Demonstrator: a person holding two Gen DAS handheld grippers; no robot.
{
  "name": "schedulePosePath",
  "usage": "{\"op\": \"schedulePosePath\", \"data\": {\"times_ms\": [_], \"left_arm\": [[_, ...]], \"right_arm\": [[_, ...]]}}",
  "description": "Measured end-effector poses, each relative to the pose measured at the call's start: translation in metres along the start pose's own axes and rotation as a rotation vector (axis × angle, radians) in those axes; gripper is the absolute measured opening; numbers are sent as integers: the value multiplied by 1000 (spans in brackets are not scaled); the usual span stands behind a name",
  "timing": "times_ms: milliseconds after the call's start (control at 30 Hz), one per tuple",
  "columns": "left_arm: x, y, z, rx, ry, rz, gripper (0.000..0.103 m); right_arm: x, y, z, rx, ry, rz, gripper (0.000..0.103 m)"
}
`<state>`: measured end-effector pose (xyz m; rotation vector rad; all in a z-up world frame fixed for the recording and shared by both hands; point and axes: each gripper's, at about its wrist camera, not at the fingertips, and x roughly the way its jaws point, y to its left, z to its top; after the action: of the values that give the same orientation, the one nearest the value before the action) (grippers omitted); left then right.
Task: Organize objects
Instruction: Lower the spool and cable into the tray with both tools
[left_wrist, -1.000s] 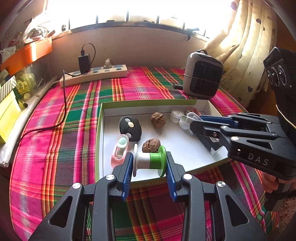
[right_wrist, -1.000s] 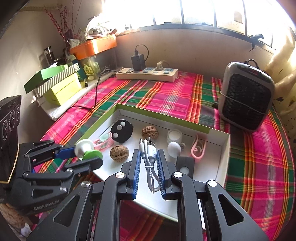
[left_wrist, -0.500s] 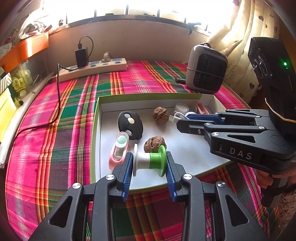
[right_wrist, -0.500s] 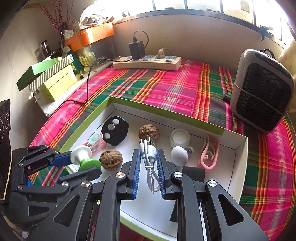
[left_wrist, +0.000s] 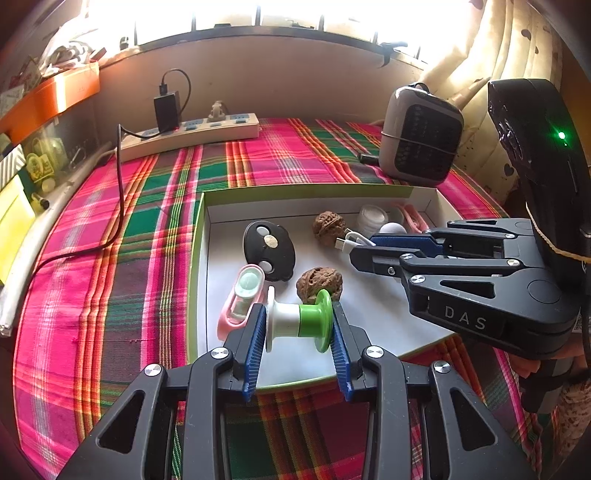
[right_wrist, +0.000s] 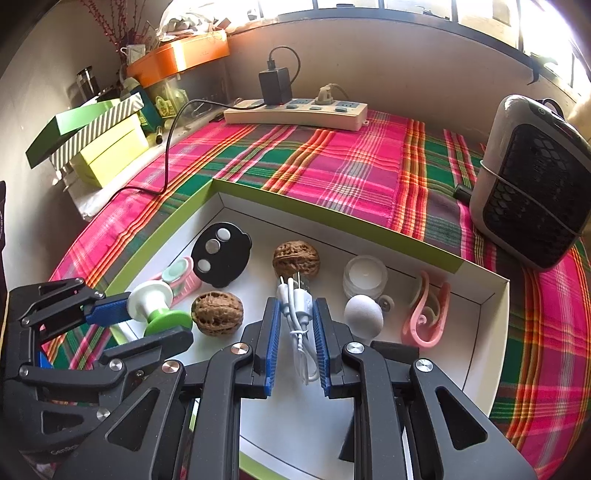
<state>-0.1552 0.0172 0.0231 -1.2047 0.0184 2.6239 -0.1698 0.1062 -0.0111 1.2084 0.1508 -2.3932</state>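
I am holding a white-and-green spool (left_wrist: 298, 320) clamped end to end in my left gripper (left_wrist: 298, 334), low centre of the left view, over the near edge of the white, green-rimmed tray (left_wrist: 388, 325). My right gripper (right_wrist: 297, 326) is pinching a bundled white cable (right_wrist: 298, 306) over the tray's middle; its side is reading "DAS" at the right of the left view. Walnuts (right_wrist: 218, 313) are lying in the tray, which is sitting on a pink-and-green plaid cloth (right_wrist: 332, 162), with a power strip (right_wrist: 295, 112) at the upper centre and a small heater (right_wrist: 532, 181) at right, under a bright window.

Sunlit barred window (left_wrist: 295, 14), beige wall (left_wrist: 295, 81), plaid tablecloth (left_wrist: 110, 240), cream curtain (left_wrist: 509, 74)
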Motion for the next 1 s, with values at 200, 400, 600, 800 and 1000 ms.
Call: {"op": "schedulePosePath", "data": {"times_ms": [200,400,600,800,1000], "left_arm": [[4,1,1,1,6,5,32],[6,2,2,-1,7,6,32],[7,4,3,-5,10,10,32],[8,4,3,-3,11,9,32],[8,4,3,-4,10,10,32]], "right_arm": [[3,2,0,-13,6,-17,19],[6,5,0,-19,12,-21,19],[7,7,0,-22,16,-20,19],[8,7,1,-21,18,-19,19],[9,8,0,-17,22,-15,20]]}}
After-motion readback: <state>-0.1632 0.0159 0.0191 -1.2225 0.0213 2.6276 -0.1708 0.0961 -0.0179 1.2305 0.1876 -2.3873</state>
